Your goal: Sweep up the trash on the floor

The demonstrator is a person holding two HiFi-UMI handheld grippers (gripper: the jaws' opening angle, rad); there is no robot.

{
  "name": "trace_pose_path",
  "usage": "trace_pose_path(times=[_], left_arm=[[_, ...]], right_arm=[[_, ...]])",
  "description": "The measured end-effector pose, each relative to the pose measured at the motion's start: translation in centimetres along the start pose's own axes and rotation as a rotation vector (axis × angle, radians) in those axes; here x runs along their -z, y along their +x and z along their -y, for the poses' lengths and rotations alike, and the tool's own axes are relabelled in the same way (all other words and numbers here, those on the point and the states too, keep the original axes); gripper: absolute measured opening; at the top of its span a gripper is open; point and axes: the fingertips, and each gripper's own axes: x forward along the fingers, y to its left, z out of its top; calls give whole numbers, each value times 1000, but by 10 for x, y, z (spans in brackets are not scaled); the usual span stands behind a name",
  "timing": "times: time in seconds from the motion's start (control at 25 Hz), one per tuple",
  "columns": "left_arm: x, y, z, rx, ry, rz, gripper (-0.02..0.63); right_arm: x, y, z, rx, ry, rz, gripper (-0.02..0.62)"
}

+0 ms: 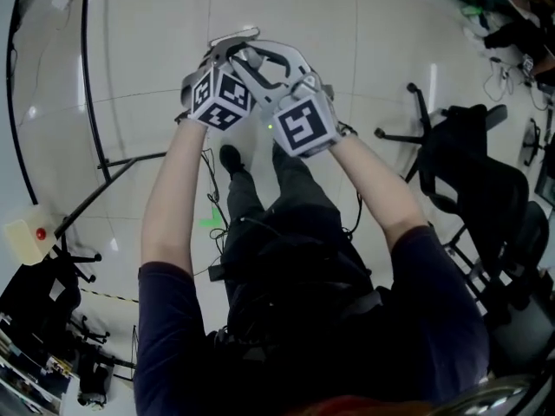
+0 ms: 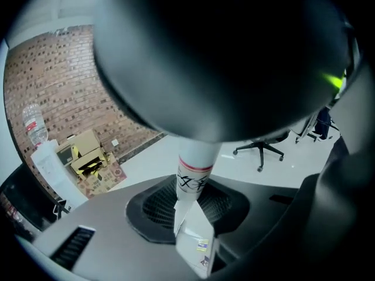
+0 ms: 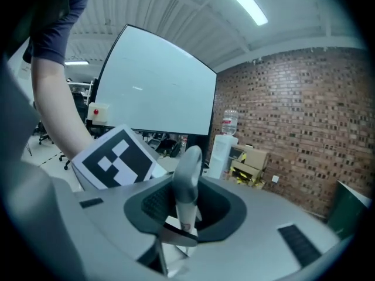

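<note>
Trash is not plainly seen in the head view. The only candidate is a small green scrap [image 1: 211,221] lying on the pale tiled floor [image 1: 347,24], just beside the person's dark shoe [image 1: 231,159] and well away from the floor's edges. Whether it is litter or a floor mark cannot be told. The left gripper [image 1: 230,48] and the right gripper [image 1: 276,61] are held side by side above it, almost touching. A black office chair [image 1: 473,172] stands at the right.

In the left gripper view the claw is pinched on a white handle [image 2: 196,168] with a red band and black lettering. A dark round mass that fills the upper picture cannot be identified. Cardboard boxes [image 2: 88,154] are stacked against a brick wall [image 2: 58,86].

In the right gripper view the claw is pressed onto a grey handle [image 3: 186,180] with a rounded end. A white screen [image 3: 158,86] stands behind.

Both handles are judged to belong to sweeping tools. They are judged stiff, light and smooth, so they may twist in the pads. A hold lower on each shaft would give better control. The scrap is judged thin and light, so it is best brushed slowly, not picked up.
</note>
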Motion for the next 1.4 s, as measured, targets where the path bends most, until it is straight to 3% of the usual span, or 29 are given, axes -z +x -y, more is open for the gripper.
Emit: trace_pose_path(times=[0.2, 0.44, 0.68, 0.92, 1.28, 1.4], left_arm=[[18, -13, 7, 92, -11, 46, 100], [51, -41, 40, 286, -6, 20, 118], [71, -81, 68, 394, -3, 22, 127], [86, -116, 92, 455, 65, 4, 126], [101, -149, 107, 470, 124, -22, 117], [104, -155, 107, 465, 110, -23, 115]], right_arm=[[-1, 9, -21, 40, 47, -18, 107], [9, 5, -74, 30, 97, -100, 107], [2, -5, -120, 66, 142, -118, 109], [-8, -17, -158, 87, 166, -118, 110], [-23, -23, -190, 43, 180, -116, 110], [-28, -22, -196, 28, 178, -108, 110]])
